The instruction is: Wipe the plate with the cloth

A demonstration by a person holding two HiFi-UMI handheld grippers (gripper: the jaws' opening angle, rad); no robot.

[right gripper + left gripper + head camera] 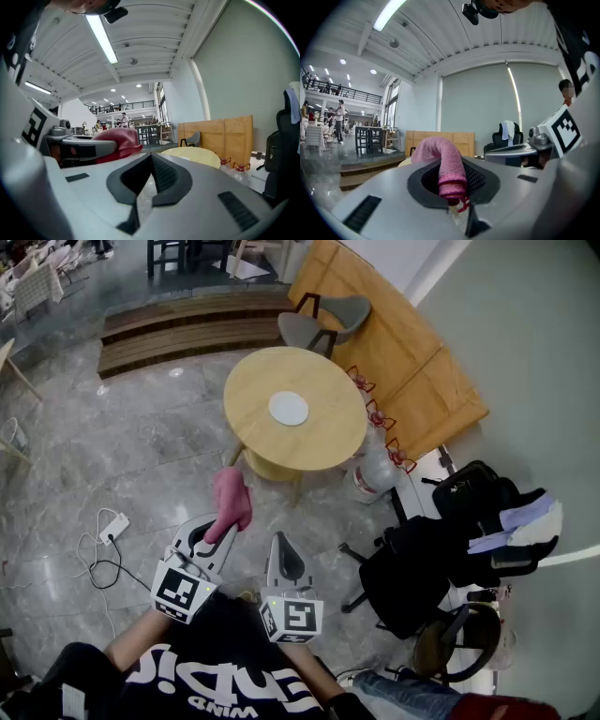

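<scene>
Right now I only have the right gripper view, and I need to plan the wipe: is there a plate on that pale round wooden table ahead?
Observer: Yes. The head view shows a small white round plate lying near the middle of the round wooden table.
Operator: Is the pink cloth really gripped, or just draped?
Observer: Gripped. In the left gripper view the left gripper is shut on one end of the pink terry cloth, and the free end curls over.
Operator: Are we at the table?
Observer: No. In the head view the left gripper and the right gripper are both short of it, over grey marble floor.
</scene>
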